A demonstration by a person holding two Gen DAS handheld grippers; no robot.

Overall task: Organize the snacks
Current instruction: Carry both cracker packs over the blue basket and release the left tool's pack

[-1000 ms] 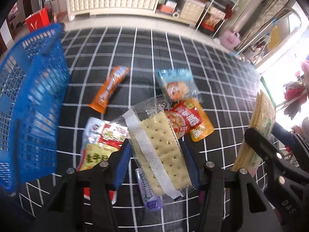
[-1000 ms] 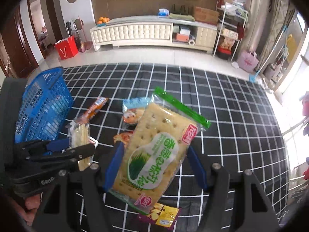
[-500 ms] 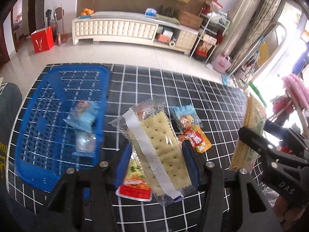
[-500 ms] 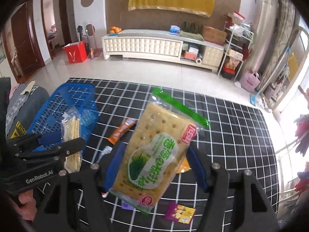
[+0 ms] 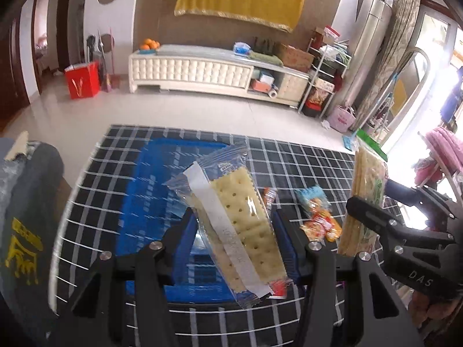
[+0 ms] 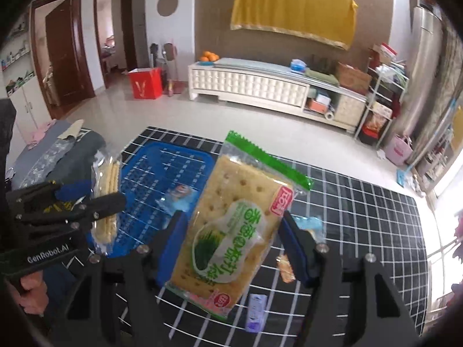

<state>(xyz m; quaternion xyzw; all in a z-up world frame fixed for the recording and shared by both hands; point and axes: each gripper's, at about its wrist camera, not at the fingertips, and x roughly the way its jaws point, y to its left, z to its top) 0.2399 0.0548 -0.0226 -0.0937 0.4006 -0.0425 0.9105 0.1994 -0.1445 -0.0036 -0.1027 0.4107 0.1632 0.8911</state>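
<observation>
Left gripper [image 5: 234, 225] clamps clear cracker pack [image 5: 237, 225], held aloft above blue basket [image 5: 150, 190]; pack's long axis runs along fingers, tip toward basket's far rim. Right gripper [image 6: 231, 231] grips green-label cracker pack [image 6: 234, 225], raised just right of basket. Judgement: left hand nearer, drop straight down; right must swing leftward. Loose snacks [image 5: 318, 219] lie on checked cloth [image 5: 303, 159], right of basket.

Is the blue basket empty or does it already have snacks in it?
Not empty. The right wrist view shows at least one small clear-wrapped snack packet lying on the floor of the blue plastic mesh basket; most of the basket is bare.
</observation>
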